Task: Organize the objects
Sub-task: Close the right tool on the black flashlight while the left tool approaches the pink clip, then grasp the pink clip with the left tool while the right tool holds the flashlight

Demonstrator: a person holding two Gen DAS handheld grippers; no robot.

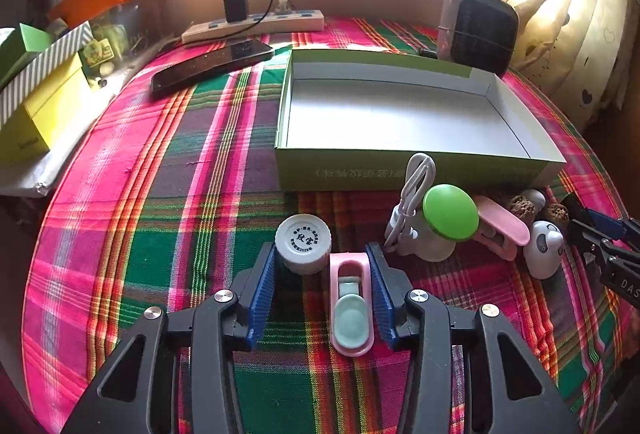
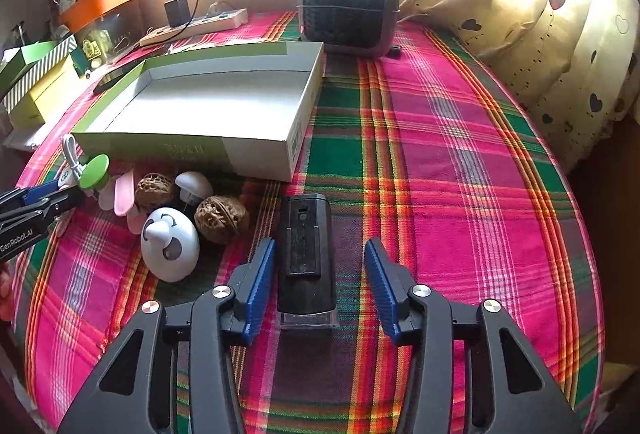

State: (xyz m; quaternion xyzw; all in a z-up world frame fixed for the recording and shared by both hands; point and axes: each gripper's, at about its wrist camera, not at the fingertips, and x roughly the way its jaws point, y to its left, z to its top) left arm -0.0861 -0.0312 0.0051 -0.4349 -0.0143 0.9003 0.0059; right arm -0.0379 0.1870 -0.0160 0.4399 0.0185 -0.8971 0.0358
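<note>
On the plaid cloth, the left gripper (image 1: 322,284) brackets a pink clip (image 1: 351,304), part open, ungripped; a white cap (image 1: 303,243) crowds its left finger. Rightward, the right gripper (image 2: 320,284) straddles a black device (image 2: 306,254), not clamped, walnuts (image 2: 221,219) nearby, empty box (image 2: 256,154) beyond.

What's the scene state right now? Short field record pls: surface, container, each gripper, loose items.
surface: plaid tablecloth
container: open cardboard box, nothing inside
left gripper: open, straddling pink clip; right pad against it, left pad clear
white bottle cap: at the left fingertip
right gripper: open, straddling black rectangular device; gaps on both sides
loose items before box: two walnuts, white egg-shaped toy, green-capped mushroom toy, white cable
background: phone, power strip, small heater
</note>
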